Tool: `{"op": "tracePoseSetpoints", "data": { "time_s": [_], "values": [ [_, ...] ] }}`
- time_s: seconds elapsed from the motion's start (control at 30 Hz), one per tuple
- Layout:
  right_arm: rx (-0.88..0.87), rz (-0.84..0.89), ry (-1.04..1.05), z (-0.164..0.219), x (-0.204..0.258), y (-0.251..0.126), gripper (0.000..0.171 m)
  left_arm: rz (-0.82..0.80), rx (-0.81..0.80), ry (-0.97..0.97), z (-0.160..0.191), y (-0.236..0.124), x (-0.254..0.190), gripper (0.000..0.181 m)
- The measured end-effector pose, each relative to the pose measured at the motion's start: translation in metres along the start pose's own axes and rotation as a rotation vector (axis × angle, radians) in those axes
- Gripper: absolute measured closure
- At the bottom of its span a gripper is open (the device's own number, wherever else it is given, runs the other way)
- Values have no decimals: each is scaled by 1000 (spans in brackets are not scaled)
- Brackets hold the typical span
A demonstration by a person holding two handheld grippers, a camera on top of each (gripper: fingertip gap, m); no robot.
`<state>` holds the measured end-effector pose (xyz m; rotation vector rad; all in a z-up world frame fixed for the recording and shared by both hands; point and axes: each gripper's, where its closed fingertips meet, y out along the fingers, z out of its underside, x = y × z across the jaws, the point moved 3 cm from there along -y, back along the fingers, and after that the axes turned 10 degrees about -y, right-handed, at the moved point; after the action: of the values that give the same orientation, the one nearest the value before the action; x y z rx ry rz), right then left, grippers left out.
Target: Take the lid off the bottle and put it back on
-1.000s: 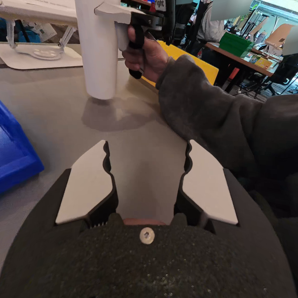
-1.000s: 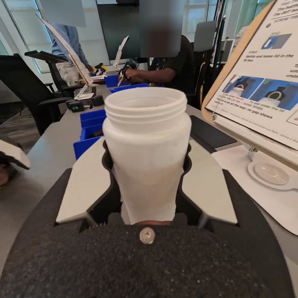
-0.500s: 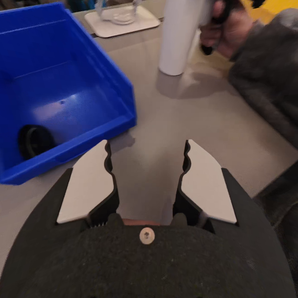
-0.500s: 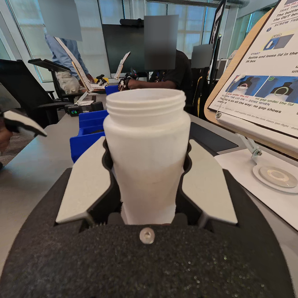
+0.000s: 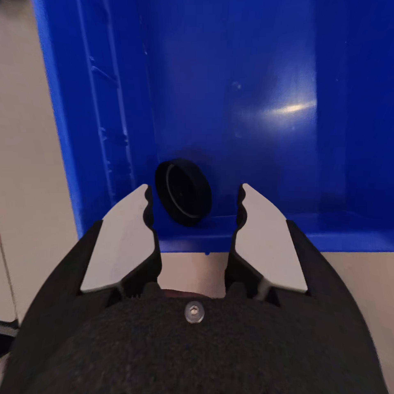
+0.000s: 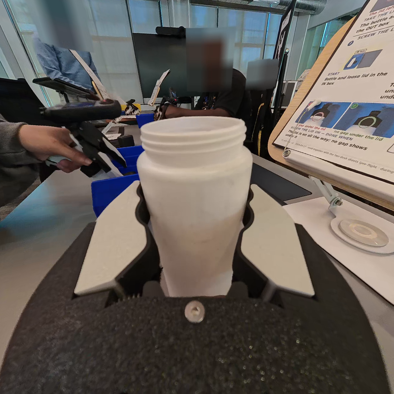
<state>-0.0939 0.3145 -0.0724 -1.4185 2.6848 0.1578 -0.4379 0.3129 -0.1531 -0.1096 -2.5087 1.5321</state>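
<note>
The black lid (image 5: 183, 193) lies tilted, it seems against the wall, in the blue bin's (image 5: 277, 85) near corner. Your left gripper (image 5: 195, 188), jaws wide, has swung from the table to just short of it. Your right gripper (image 6: 195, 204) still clamps the open white bottle (image 6: 194, 191), so recapping comes next.

lid (image 5: 183, 193) in bin (image 5: 234, 85) near-left corner, bottle (image 6: 195, 191) right of bin

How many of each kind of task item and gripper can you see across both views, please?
Bottle: 1
Lid: 1
Blue bin: 1
Grippers: 2, left gripper and right gripper
Total: 5
</note>
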Motion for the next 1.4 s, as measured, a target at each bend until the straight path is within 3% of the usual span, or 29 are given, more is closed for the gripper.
{"op": "tracePoseSetpoints", "data": {
  "time_s": [0.2,0.33,0.5,0.6,0.7,0.87,1.03,1.27,1.4],
  "values": [
    [1,-5,3,0,-1,1,83,51,78,-38,-4,10,3,149],
    [3,-7,3,0,-1,1,83,127,99,-38,-8,11,-7,168],
    [0,-7,5,0,0,1,84,319,46,-70,-33,4,-35,170],
    [0,-6,6,0,0,1,84,590,29,-104,-52,-3,-68,171],
    [0,-7,6,0,0,1,84,811,77,-202,-67,2,-88,172],
    [1,-7,7,0,0,1,83,1007,146,-348,-80,16,-89,172],
    [-1,-9,11,0,0,1,83,880,98,-336,-85,24,-63,152],
    [-3,-10,14,0,0,1,83,556,-33,-142,-90,27,-38,131],
    [-3,-9,15,0,0,1,83,462,-53,-75,-88,29,-35,117]
  ]
}}
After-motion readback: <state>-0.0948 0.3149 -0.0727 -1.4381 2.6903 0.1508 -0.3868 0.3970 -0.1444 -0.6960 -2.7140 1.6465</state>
